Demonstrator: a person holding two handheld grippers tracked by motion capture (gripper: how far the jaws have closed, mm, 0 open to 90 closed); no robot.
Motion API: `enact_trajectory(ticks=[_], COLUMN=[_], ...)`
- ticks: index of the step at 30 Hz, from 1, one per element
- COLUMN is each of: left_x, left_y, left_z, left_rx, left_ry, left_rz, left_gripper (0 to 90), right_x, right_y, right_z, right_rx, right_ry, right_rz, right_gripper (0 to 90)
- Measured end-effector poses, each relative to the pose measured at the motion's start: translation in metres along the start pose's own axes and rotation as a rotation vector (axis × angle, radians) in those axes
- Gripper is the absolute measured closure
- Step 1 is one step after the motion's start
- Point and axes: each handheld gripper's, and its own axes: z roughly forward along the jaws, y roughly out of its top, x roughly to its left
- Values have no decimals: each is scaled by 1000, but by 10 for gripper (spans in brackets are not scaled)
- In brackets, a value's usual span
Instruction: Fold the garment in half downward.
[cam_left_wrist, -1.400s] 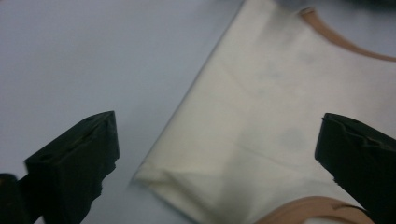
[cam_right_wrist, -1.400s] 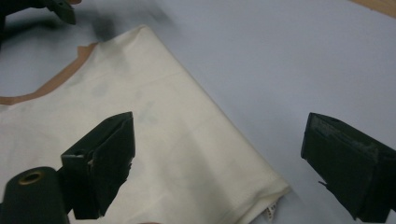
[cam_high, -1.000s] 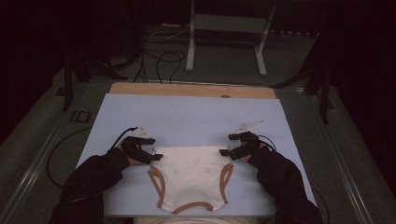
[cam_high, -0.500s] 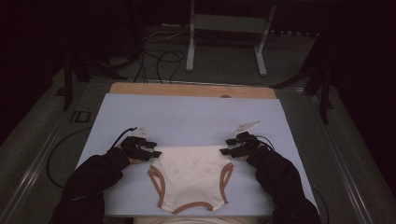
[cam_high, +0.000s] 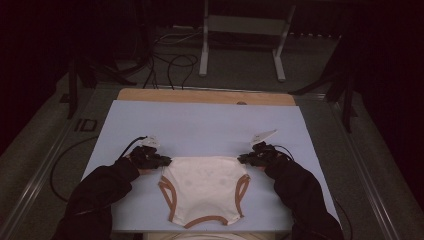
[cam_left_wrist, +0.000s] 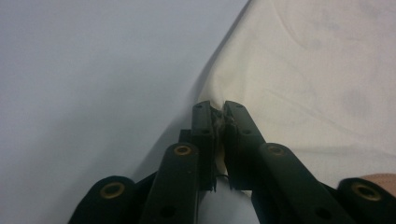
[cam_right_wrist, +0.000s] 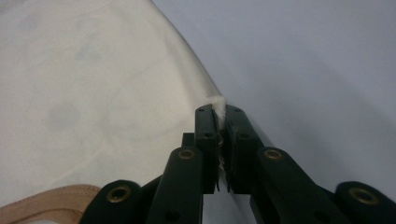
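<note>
Both my grippers, left (cam_high: 163, 161) and right (cam_high: 244, 159), just clamped the far corners of the cream underwear (cam_high: 205, 190): light, limp cloth; grip there.

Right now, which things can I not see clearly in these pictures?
- Garment: near hem cut off by the table edge, high view.
- Left gripper and right gripper: too small and dark, high view.
- Pinched fabric: hidden between closed jaws, both gripper views.
</note>
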Motion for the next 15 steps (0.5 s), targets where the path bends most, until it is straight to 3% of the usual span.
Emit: enact_trajectory(ticks=[15], left_x=[10], left_y=[14], left_z=[-5], left_rx=[-48], left_ry=[34], left_rz=[5], left_gripper=[859], right_x=[-8], right_y=[7], right_z=[-8], right_rx=[-53], right_ry=[-38], right_rz=[5], right_gripper=[857])
